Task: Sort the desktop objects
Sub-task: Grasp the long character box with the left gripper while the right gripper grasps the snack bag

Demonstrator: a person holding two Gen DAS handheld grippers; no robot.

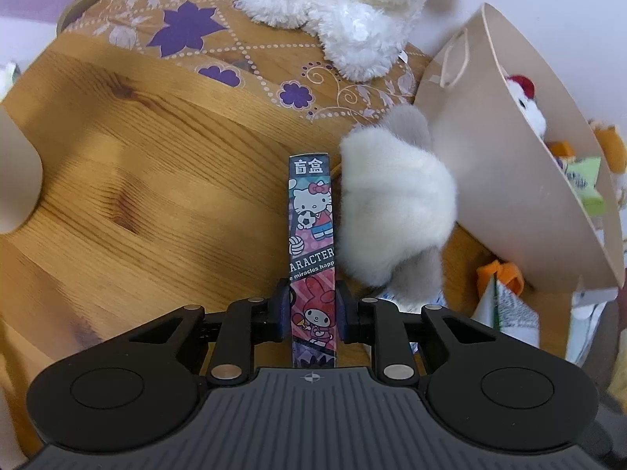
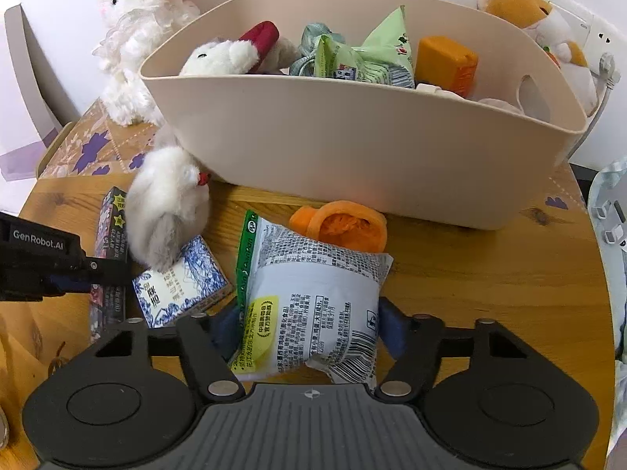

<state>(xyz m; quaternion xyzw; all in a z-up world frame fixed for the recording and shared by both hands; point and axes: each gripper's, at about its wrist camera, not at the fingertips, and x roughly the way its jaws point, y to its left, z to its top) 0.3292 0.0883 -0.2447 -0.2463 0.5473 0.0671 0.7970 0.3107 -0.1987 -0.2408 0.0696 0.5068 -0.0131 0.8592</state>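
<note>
Both grippers clamped: my left on the cartoon box, my right on the snack packet

Left gripper (image 1: 312, 305) has its pads pressed on the two long faces of the slim cartoon box (image 1: 311, 235), which stands on edge on the wooden table (image 1: 137, 180); bare wood lies open to its left, while the grey-white plush (image 1: 395, 211) sits just beside its right face. Right gripper (image 2: 309, 329) squeezes the white snack packet (image 2: 313, 293) between its blue pads, with the orange plush piece (image 2: 345, 223) against the packet's far end and the beige bin (image 2: 352, 145) beyond it. Only my right view looks into the bin, already holding toys and packets, and shows the blue-patterned carton (image 2: 180, 282) under the plush, close to both tools. Only my left view shows the floral mat (image 1: 219, 39) at the table's far edge
</note>
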